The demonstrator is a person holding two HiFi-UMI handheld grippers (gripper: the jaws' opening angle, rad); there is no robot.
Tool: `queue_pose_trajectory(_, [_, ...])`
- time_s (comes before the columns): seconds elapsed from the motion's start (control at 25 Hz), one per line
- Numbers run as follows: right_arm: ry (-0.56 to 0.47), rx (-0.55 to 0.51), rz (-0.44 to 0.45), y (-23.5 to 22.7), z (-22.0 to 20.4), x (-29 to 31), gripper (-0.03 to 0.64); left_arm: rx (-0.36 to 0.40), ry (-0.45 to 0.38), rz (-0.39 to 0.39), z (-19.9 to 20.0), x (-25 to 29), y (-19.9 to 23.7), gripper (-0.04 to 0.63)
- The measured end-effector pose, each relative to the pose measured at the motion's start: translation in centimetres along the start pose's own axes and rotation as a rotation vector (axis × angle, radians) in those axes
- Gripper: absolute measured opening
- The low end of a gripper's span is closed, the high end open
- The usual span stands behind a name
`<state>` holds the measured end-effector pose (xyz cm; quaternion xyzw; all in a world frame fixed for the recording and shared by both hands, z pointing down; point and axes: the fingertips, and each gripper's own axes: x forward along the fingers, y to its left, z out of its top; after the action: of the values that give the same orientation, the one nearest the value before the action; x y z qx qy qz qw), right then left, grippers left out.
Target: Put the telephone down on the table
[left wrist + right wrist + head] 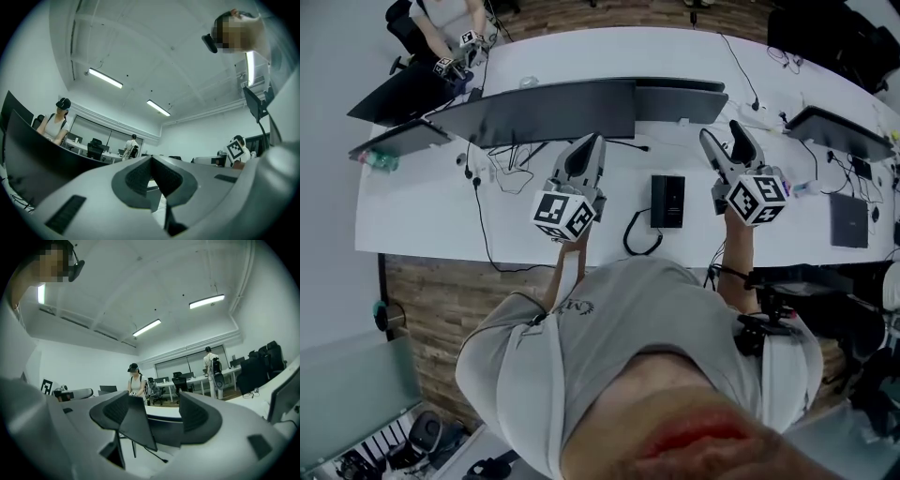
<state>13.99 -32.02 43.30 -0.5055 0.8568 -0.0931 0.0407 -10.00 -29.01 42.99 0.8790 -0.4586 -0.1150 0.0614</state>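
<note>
Holds both tools raised over the near edge of the white tabletop (422, 211), tips pointing toward the row of dark monitors (548, 111). Has the left gripper (591, 141) with its jaws drawn together, pads meeting at the tips with nothing between them. Has the right gripper (721, 131) with its jaws spread apart and empty, only a monitor and the room visible through the gap. Shows the black telephone (667, 201) lying flat on the tabletop near that near edge, between the two grippers and touched by neither. Shows its coiled cord (639, 234) looping off its left side toward the edge. Includes, at the tabletop's far left corner, another person (450, 19) bent over a pair of grippers.
</note>
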Motion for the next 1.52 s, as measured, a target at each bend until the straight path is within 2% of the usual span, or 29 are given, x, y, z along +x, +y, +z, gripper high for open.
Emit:
queue_pose_trajectory(0.24, [-0.039, -0.037, 0.019, 2.3, 2.1, 0.1, 0.325, 0.006, -0.013, -0.001, 1.0, -0.3, -0.2, 0.009])
queue_pose_trajectory(0.4, [-0.027, -0.049, 0.037, 3.2, 2.1, 0.2, 0.319, -0.001, -0.009, 0.0, 0.8, -0.3, -0.3, 0.009])
queue_pose_trajectory(0.44, [-0.031, -0.051, 0.03, 3.2, 2.2, 0.1, 0.283, -0.001, -0.007, -0.003, 0.8, -0.2, -0.5, 0.009])
queue_pose_trajectory(0.56, [-0.064, -0.047, -0.022, 2.7, 2.5, -0.6, 0.1, -0.001, -0.001, -0.013, 0.7, -0.1, -0.8, 0.009])
queue_pose_trajectory(0.8, [-0.05, -0.096, -0.037, 3.0, 2.7, -0.7, 0.017, 0.001, -0.008, -0.03, 1.0, 0.4, -1.0, 0.009])
queue_pose_trajectory(0.92, [-0.042, -0.126, -0.024, 3.8, 2.5, -0.5, 0.014, 0.005, -0.01, -0.037, 1.2, 0.5, -1.1, 0.009])
queue_pose_trajectory(1.52, [-0.047, -0.112, 0.005, 4.6, 2.3, -0.5, 0.014, 0.015, -0.022, -0.04, 1.2, 0.2, -1.4, 0.009])
